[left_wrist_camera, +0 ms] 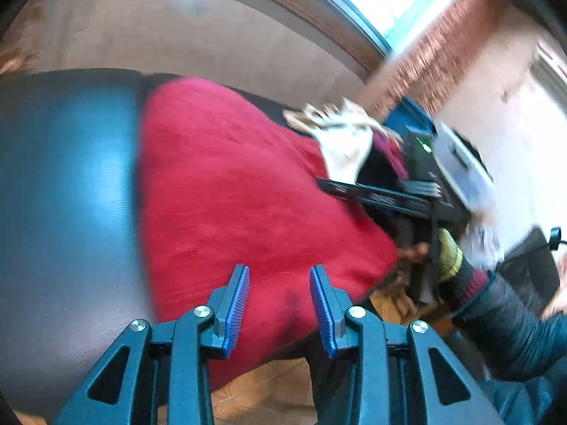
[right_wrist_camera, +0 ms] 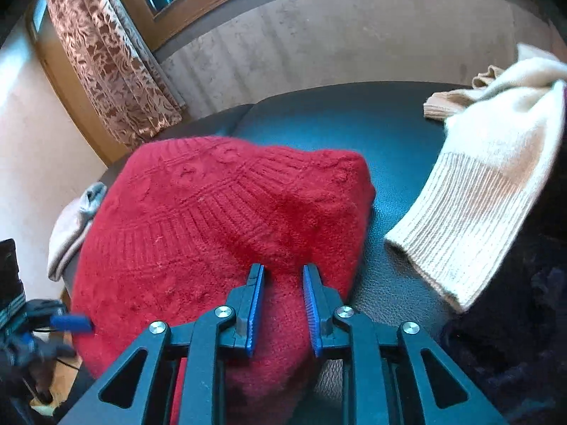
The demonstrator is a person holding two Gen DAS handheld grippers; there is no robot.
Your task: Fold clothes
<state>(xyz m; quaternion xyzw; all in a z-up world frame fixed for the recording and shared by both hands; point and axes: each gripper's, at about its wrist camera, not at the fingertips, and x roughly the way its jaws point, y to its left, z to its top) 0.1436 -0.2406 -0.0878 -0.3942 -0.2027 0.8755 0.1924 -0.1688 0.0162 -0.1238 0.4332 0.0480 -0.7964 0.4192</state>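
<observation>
two hand-held grippers are seen, each with blue ribbed pads. no brand, label or writing can be read in either view; the left view is blurred by motion.

the left hand-held gripper (left_wrist_camera: 279, 283) is spread apart, with nothing between its pads; the red knitted sweater (left_wrist_camera: 230, 191) is seen behind its fingertips, though whether it is touched cannot be told. the right hand-held gripper (right_wrist_camera: 282, 276) is parted more narrowly, and a raised fold of the red knitted sweater (right_wrist_camera: 219, 219) is seen between its pads; whether the fold is actually pinched cannot be told.

the sweater is heaped on a dark leather-like table (right_wrist_camera: 354, 120), hanging over its near edge. a cream ribbed knit garment (right_wrist_camera: 478, 194) is laid on the table to the right, apart from the sweater. a patterned curtain (right_wrist_camera: 106, 71) is hung by the window.
</observation>
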